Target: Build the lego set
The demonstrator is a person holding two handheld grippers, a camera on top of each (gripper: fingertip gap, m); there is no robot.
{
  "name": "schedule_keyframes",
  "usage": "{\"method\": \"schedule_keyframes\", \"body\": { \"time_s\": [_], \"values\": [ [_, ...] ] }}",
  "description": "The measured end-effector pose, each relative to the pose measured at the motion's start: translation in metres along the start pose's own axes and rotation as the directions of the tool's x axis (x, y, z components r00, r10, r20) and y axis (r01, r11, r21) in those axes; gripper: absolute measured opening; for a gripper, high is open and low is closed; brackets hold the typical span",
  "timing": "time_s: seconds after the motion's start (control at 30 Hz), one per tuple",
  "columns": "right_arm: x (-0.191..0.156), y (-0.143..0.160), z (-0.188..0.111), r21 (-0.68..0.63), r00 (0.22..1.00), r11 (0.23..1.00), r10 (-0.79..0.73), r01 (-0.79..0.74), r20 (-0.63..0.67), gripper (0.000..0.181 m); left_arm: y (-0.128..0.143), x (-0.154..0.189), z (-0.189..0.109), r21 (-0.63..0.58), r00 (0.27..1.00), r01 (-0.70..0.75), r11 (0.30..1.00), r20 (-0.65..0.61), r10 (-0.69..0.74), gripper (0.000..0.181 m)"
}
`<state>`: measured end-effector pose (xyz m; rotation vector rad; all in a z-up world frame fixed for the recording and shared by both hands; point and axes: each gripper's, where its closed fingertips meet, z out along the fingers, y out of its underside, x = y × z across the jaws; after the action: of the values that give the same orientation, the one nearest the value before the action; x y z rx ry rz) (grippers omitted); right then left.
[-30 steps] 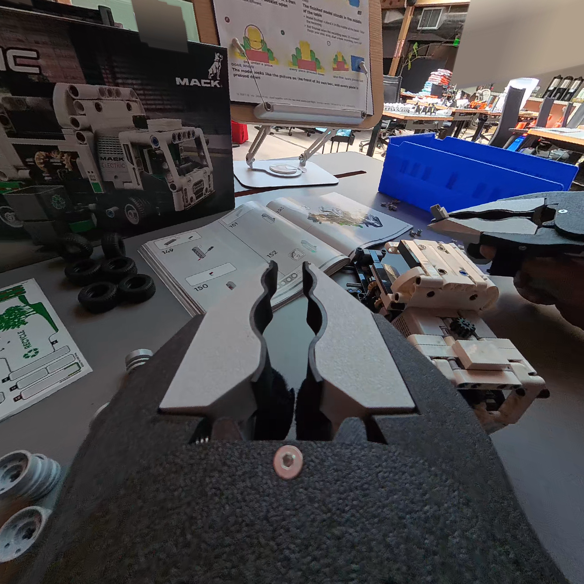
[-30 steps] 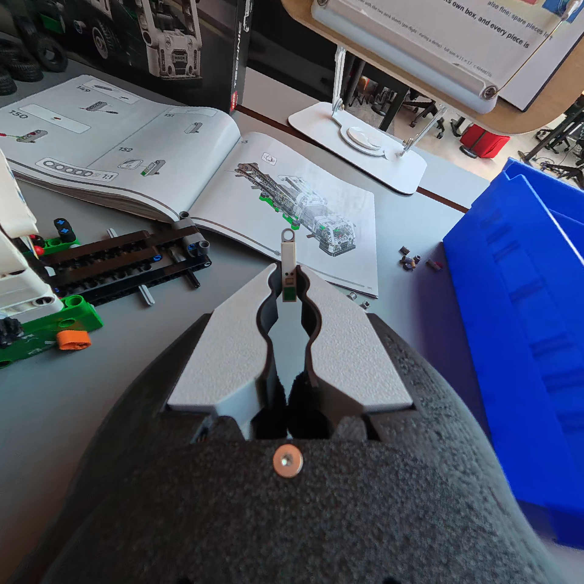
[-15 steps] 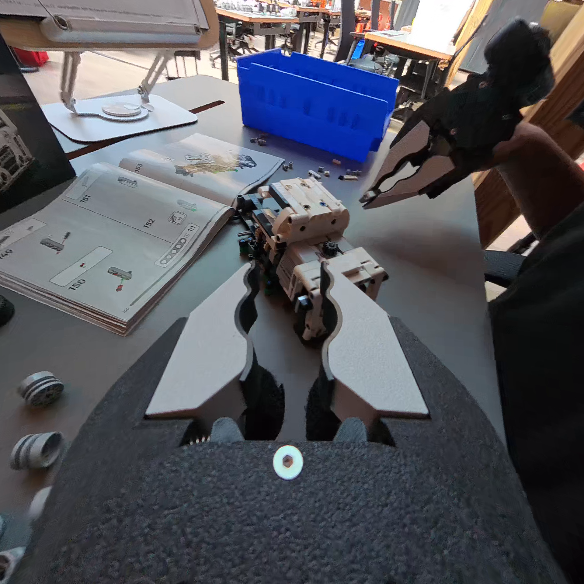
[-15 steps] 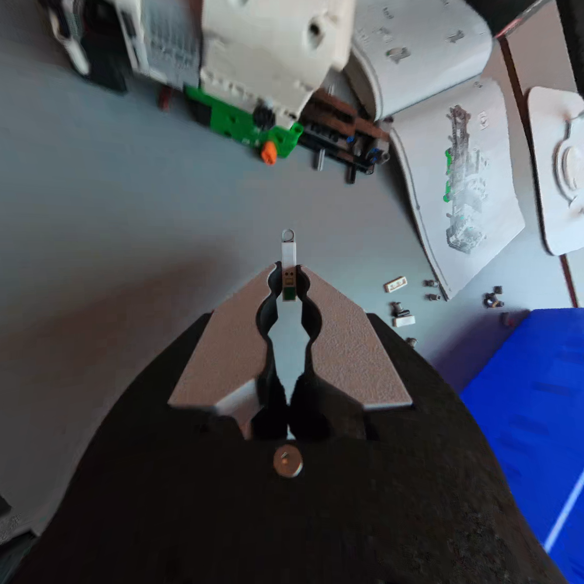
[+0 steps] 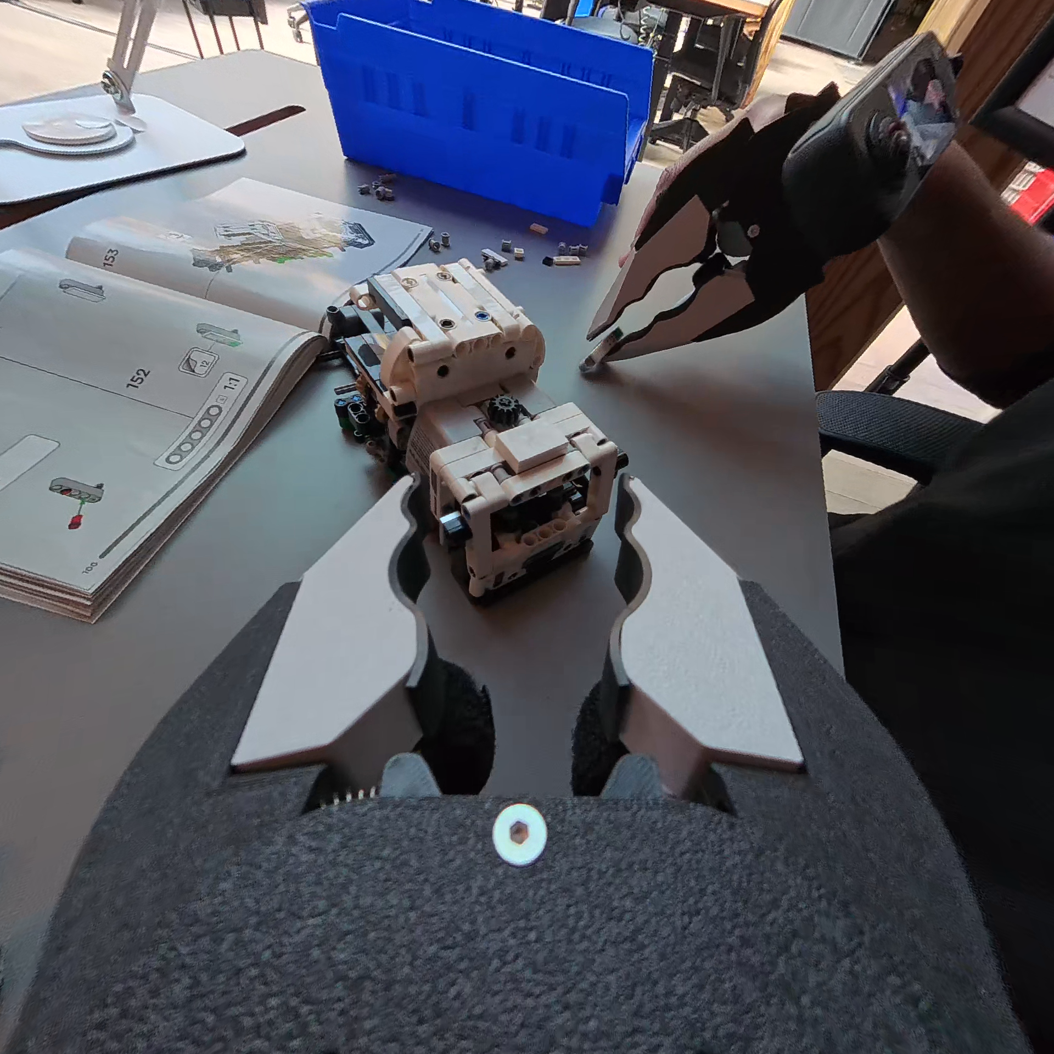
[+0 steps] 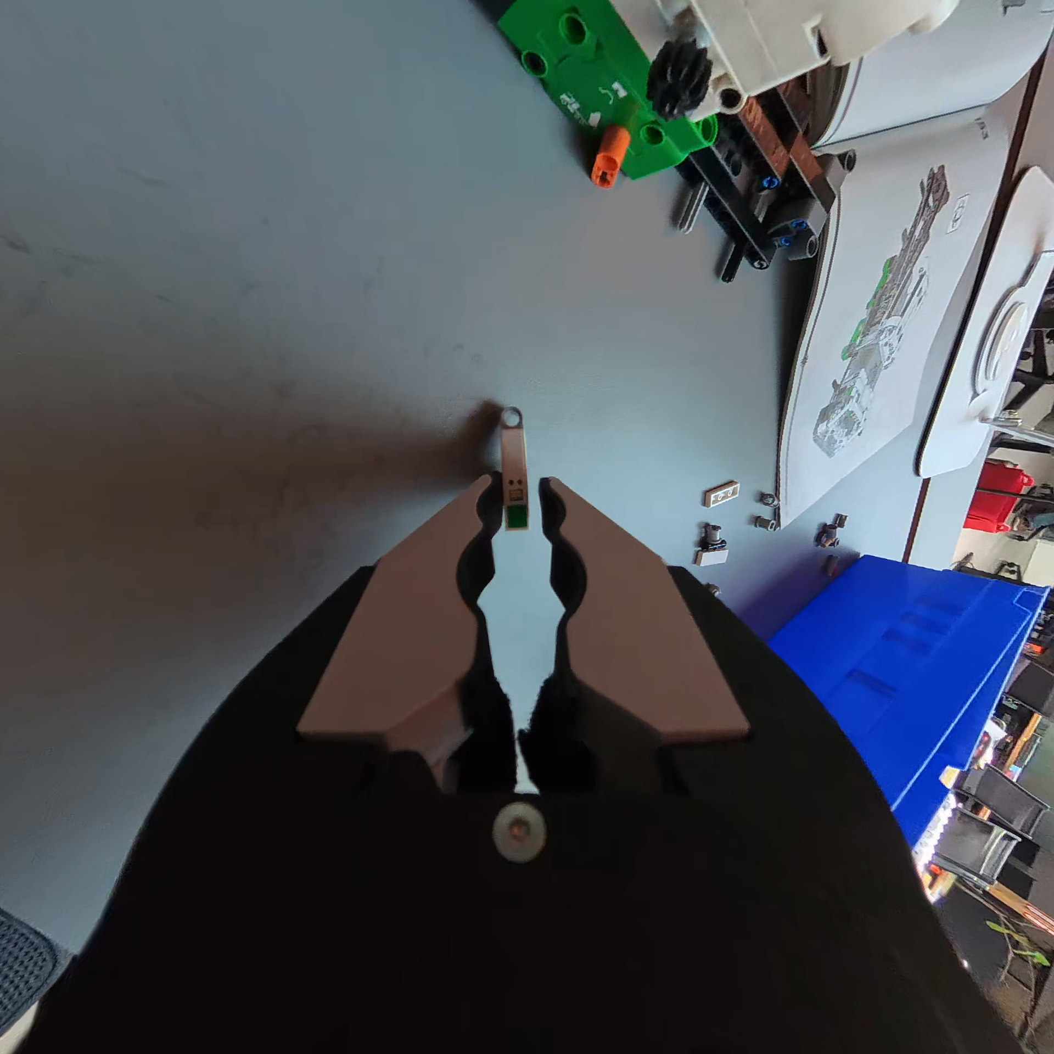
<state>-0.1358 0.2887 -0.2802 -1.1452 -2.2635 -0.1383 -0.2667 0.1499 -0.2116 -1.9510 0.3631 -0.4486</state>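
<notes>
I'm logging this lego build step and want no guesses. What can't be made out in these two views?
- Right wrist view: whether the right gripper still grips the thin white piece; gaps show beside it.
- Left wrist view: the truck model's far side, hidden by its own body.
- Both views: the loose small parts are too small to identify.
- Left wrist view: the instruction booklet runs off the left edge.

My left gripper (image 5: 516, 513) fills the bottom of the frame, its jaws spread wide on either side of the near end of the white truck model (image 5: 485, 422), which stands on the dark surface (image 5: 701, 467) at the centre. At upper right my right gripper (image 5: 599, 353) points down with a small white piece (image 5: 598, 355) at its tips, the piece's end touching the surface just right of the model. An open instruction booklet (image 5: 142, 371) lies at left, a blue bin (image 5: 485, 108) at top, and small loose parts (image 5: 513, 251) are scattered before it.
</notes>
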Motion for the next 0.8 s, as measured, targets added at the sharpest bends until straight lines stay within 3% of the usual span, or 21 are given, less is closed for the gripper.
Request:
{"method": "schedule_keyframes", "body": {
  "time_s": [0.2, 0.3, 0.43, 0.53, 0.63, 0.73, 0.8],
  "values": [
    [-0.006, -0.008, -0.004, 0.058, 0.998, 0.997, 0.048, -0.050, 0.037, 0.018, 0.013, -0.003, 0.014, -0.043, 0.999, 0.001, 0.999, 0.034, 0.001, 0.060],
    [-0.012, -0.021, -0.014, 0.185, 0.979, 0.967, 0.153, -0.177, 0.137, 0.029, 0.014, -0.003, 0.017, -0.040, 0.999, 0.004, 0.999, 0.047, -0.002, 0.055],
    [-0.010, -0.067, -0.041, 0.394, 0.871, 0.781, 0.384, -0.484, 0.307, 0.045, 0.014, 0.001, 0.020, -0.044, 0.999, 0.007, 0.999, 0.048, -0.005, 0.057],
    [-0.018, -0.102, -0.041, 0.432, 0.731, 0.591, 0.533, -0.682, 0.425, 0.055, 0.014, 0.006, 0.021, -0.049, 0.999, 0.014, 0.999, 0.038, -0.013, 0.057],
    [-0.035, -0.117, -0.037, 0.414, 0.666, 0.521, 0.576, -0.746, 0.474, 0.076, 0.014, 0.014, 0.024, -0.075, 0.999, 0.024, 0.997, 0.023, -0.022, 0.057],
    [-0.043, -0.120, -0.044, 0.415, 0.600, 0.437, 0.641, -0.798, 0.479, 0.082, 0.014, 0.034, 0.031, -0.107, 0.999, 0.009, 0.994, -0.038, -0.013, 0.057],
    [-0.043, -0.117, -0.046, 0.433, 0.575, 0.399, 0.692, -0.808, 0.436, 0.085, 0.013, 0.050, 0.035, -0.132, 0.993, -0.031, 0.991, -0.119, 0.016, 0.048]
  ]
}}
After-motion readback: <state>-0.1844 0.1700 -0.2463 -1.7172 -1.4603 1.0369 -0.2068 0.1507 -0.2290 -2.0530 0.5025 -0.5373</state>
